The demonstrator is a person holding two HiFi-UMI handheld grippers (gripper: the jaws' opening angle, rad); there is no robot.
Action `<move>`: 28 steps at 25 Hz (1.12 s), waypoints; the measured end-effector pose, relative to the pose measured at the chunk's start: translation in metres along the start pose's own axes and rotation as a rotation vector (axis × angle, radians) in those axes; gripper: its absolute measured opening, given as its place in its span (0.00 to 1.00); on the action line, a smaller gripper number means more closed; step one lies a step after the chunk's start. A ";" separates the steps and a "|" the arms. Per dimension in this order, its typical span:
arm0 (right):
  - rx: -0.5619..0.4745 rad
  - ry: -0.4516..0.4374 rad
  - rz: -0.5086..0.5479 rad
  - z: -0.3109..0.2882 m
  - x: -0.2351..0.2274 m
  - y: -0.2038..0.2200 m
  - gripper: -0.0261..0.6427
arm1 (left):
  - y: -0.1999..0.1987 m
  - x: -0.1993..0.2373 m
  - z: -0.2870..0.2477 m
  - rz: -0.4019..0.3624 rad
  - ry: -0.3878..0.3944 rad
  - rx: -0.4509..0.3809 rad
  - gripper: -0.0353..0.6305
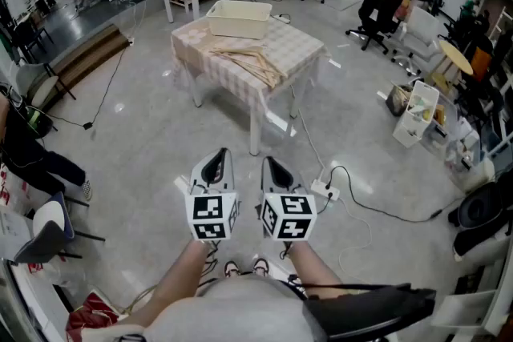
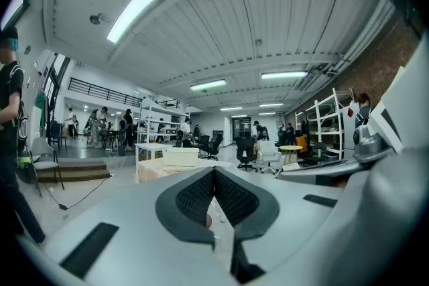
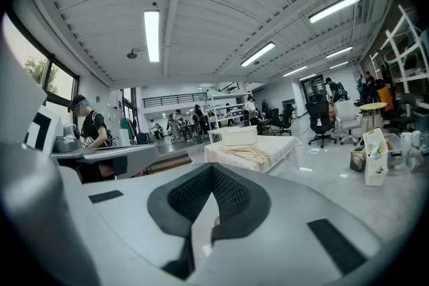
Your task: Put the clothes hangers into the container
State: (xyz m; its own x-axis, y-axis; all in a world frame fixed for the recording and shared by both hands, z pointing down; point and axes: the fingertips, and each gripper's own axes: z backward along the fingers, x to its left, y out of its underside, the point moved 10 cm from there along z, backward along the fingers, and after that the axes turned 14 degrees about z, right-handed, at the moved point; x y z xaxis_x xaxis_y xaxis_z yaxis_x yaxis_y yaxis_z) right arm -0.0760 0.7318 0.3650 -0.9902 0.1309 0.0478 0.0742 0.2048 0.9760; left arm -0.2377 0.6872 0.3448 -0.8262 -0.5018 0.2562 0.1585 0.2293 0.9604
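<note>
The left gripper (image 1: 215, 166) and right gripper (image 1: 276, 171), jaws pressed together and empty, hang side by side, seemingly because the hangers (image 1: 248, 58) lie well ahead on the far table (image 1: 309, 52), beside the container (image 1: 238, 18).

Head view steeply down, gripper views seemingly near level along their jaws, all sharing the far table (image 1: 298, 49)

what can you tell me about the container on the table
The container is a cream, rectangular open-topped tub, plastic by its look. It stands upright at the far end of the checked-cloth table. Its visible inside looks empty; the wooden hangers lie on the cloth in front of it.
</note>
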 end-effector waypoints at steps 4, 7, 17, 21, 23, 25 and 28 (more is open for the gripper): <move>0.006 0.005 -0.004 -0.002 -0.006 0.002 0.06 | 0.001 0.000 -0.008 0.018 -0.011 0.003 0.06; 0.009 0.009 -0.004 -0.003 -0.010 0.006 0.06 | 0.005 -0.001 -0.012 0.026 -0.016 0.001 0.06; -0.001 0.015 -0.059 -0.020 -0.046 0.002 0.06 | 0.004 -0.009 -0.048 0.034 -0.032 0.011 0.06; 0.006 0.016 -0.047 -0.025 -0.072 0.005 0.06 | 0.006 -0.017 -0.065 0.047 -0.058 0.001 0.06; 0.011 0.023 -0.053 -0.029 -0.087 0.007 0.06 | 0.007 -0.021 -0.074 0.049 -0.068 0.001 0.06; 0.017 0.028 -0.068 -0.033 -0.101 0.010 0.06 | 0.011 -0.026 -0.080 0.050 -0.077 0.008 0.06; 0.030 0.036 -0.095 -0.040 -0.116 0.017 0.06 | 0.018 -0.031 -0.089 0.054 -0.089 0.033 0.06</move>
State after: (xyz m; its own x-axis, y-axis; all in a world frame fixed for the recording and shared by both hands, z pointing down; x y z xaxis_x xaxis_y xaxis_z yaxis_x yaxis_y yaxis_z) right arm 0.0357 0.6814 0.3843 -0.9965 0.0747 -0.0363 -0.0171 0.2438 0.9697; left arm -0.1611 0.6323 0.3640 -0.8620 -0.4121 0.2953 0.1877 0.2817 0.9410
